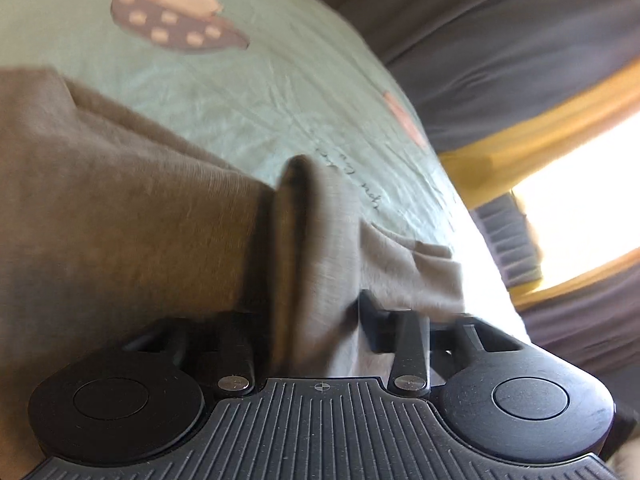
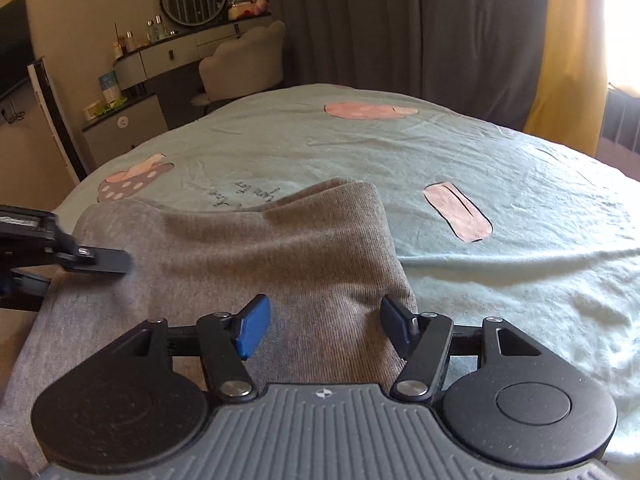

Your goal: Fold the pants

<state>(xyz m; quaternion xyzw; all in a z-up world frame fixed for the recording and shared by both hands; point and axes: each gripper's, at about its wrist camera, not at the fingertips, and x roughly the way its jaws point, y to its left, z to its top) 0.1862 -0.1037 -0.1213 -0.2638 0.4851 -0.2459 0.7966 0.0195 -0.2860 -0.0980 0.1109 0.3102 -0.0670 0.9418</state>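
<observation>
The grey-brown pants point(image 2: 256, 248) lie folded on the pale green bedspread point(image 2: 500, 168), near its close edge. The left gripper point(image 1: 296, 240) has its jaws pressed together on a fold of the pants. The right gripper point(image 2: 320, 324) hovers over the cloth, jaws spread and holding nothing. Dark curtains point(image 2: 400, 20) hang behind the bed.
</observation>
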